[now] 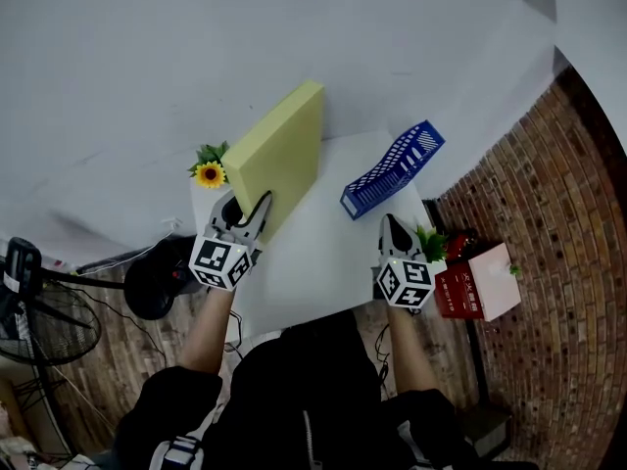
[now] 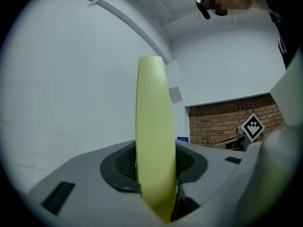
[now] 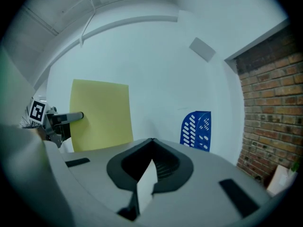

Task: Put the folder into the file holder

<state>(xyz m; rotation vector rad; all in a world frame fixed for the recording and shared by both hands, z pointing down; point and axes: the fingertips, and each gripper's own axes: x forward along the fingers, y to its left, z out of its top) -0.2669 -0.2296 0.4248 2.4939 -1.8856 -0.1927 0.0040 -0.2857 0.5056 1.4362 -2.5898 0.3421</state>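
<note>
The left tongs (image 1: pixel 253 213) clench the upright folder (image 1: pixel 279 150) low at 11 o'clock, the right tongs (image 1: pixel 394 225) are closed empty; so leveraged, it may swing and topple the file holder (image 1: pixel 392 169) at 1 o'clock.

folder (image 1: pixel 279 155) upright on the table's (image 1: pixel 313 253) left; file holder (image 1: pixel 392 169) apart on its right

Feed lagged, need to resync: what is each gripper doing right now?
Left gripper: jaws closed on the yellow folder.
Right gripper: jaws closed, nothing between them.
</note>
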